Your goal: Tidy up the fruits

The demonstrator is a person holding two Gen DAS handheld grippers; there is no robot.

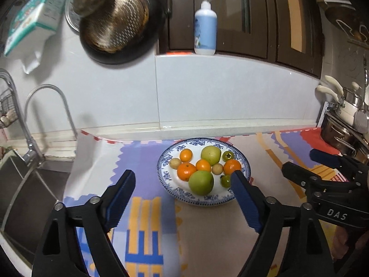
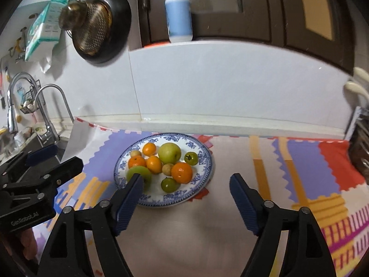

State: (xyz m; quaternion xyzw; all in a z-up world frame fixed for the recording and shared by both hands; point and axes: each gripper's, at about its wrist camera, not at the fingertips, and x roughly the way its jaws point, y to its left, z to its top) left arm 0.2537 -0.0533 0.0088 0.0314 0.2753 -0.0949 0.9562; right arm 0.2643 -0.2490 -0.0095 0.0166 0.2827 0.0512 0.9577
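Fruits (image 2: 169, 153) piled on round plate (image 2: 203, 180); no long axis.

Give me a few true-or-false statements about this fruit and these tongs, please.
1. All the fruit lies on one plate. True.
2. The left tongs grip an orange. False: they are open and empty.
3. Two big green apples are on the plate. True.
4. The right tongs are shut. False: they are open, holding nothing.
5. The bottle stands on the mat. False: it stands on the ledge above the tiled wall.
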